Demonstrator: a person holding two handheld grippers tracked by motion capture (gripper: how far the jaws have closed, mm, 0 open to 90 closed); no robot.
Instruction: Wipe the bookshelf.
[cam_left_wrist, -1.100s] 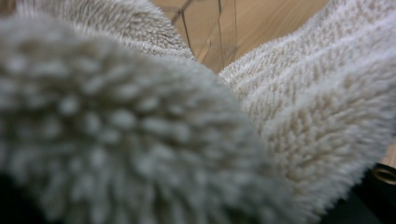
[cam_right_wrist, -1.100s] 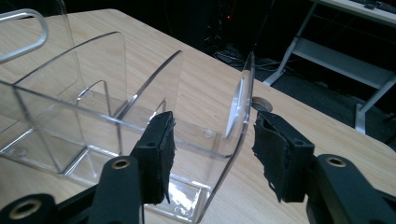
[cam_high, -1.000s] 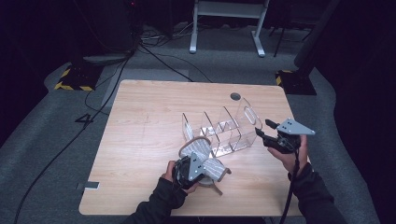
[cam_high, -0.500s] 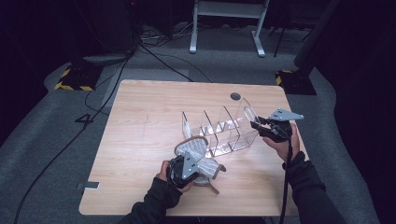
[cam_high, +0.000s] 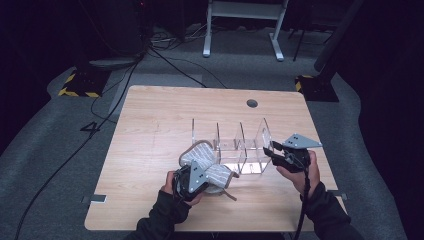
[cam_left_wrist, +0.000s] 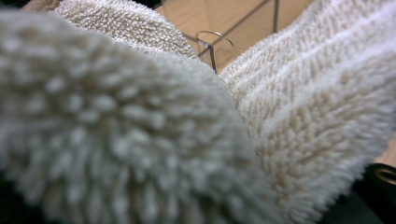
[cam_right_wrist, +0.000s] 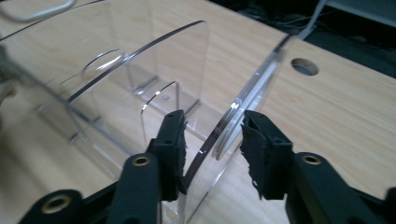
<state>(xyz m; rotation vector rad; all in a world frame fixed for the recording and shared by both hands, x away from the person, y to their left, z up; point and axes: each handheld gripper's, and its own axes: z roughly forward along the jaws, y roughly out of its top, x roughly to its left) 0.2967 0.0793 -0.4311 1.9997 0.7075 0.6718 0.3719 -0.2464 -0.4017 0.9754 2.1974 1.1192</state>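
The slippers (cam_high: 207, 165) are being held by the closed left claw (cam_high: 202, 172) just beside the rack's (cam_high: 240, 145) near-left end, the open slots lying up and right of it. The rack's right end panel is being straddled by the right claw (cam_right_wrist: 212, 135), whose jaws have just been opening, pads apart from the panel. Counted on the desk (cam_high: 150, 125): two slippers, one rack.

Dark lab, floor cables (cam_high: 165, 60), hazard tape (cam_high: 75, 92)

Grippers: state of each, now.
Left gripper: shut on the fluffy slipper.
Right gripper: open, jaws just widened, straddling the clear rack's end wall.
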